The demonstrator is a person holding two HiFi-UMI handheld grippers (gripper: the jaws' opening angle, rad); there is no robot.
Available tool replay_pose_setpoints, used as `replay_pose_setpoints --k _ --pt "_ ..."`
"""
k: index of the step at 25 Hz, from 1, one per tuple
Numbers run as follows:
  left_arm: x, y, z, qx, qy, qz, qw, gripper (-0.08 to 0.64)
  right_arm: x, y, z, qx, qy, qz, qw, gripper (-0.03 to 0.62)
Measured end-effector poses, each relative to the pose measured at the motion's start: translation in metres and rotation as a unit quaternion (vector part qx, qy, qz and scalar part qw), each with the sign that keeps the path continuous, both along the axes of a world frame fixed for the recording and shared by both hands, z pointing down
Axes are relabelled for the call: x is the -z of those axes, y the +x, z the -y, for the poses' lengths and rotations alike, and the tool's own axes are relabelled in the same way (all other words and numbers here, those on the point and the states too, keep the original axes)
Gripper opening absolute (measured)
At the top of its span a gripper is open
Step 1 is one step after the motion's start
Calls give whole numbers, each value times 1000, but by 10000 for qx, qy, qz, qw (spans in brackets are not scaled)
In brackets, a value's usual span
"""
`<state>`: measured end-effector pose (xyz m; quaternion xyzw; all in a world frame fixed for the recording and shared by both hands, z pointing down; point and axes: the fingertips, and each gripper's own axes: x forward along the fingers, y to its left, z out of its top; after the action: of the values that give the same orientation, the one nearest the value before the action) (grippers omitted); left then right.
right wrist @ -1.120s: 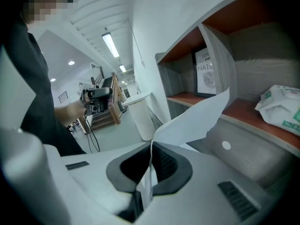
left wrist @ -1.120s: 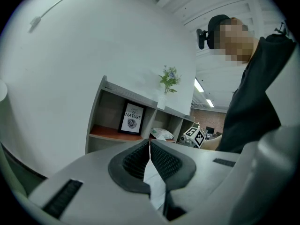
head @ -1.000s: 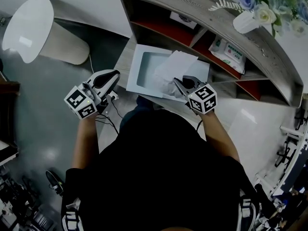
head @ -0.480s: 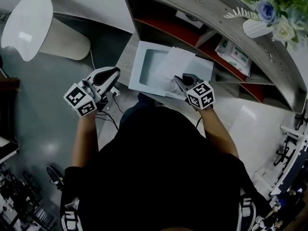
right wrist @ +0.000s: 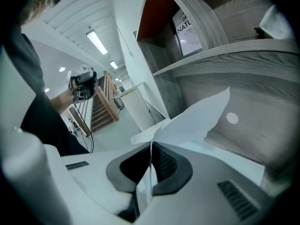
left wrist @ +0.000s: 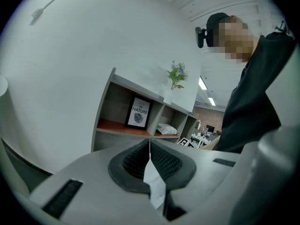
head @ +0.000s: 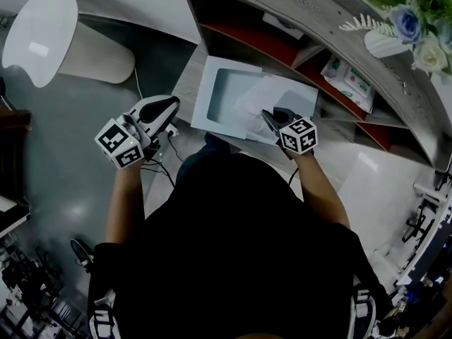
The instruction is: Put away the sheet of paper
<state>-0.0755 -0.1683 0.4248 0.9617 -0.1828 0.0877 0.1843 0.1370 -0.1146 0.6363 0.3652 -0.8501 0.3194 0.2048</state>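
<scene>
The white sheet of paper droops over a pale blue tray that lies in front of the shelf unit. My right gripper is shut on the sheet's near edge, just above the tray's near right part. In the right gripper view the sheet runs forward from the closed right gripper toward the grey shelf. My left gripper hangs left of the tray, apart from it. In its own view the left gripper is shut on a small scrap of white paper.
The grey shelf unit with red-floored compartments holds a framed print and a pack of wipes. A vase of flowers stands on top. A white, pale-lidded bin stands at the far left. Cables lie below the left gripper.
My right gripper has sunk with the sheet, which now lies lower and flatter over the tray. The left gripper has stayed where it was.
</scene>
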Motion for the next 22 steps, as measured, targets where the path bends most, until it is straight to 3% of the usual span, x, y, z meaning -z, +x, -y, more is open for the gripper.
replay_pose_setpoints --k 9,22 --pt "-6 -4 -1 36 -98 52 9999 19 -36 3 2 -142 -288 455 9984 14" --pt "-13 -13 2 114 -215 132 9996 20 -91 8 17 -265 -797 538 9950 14"
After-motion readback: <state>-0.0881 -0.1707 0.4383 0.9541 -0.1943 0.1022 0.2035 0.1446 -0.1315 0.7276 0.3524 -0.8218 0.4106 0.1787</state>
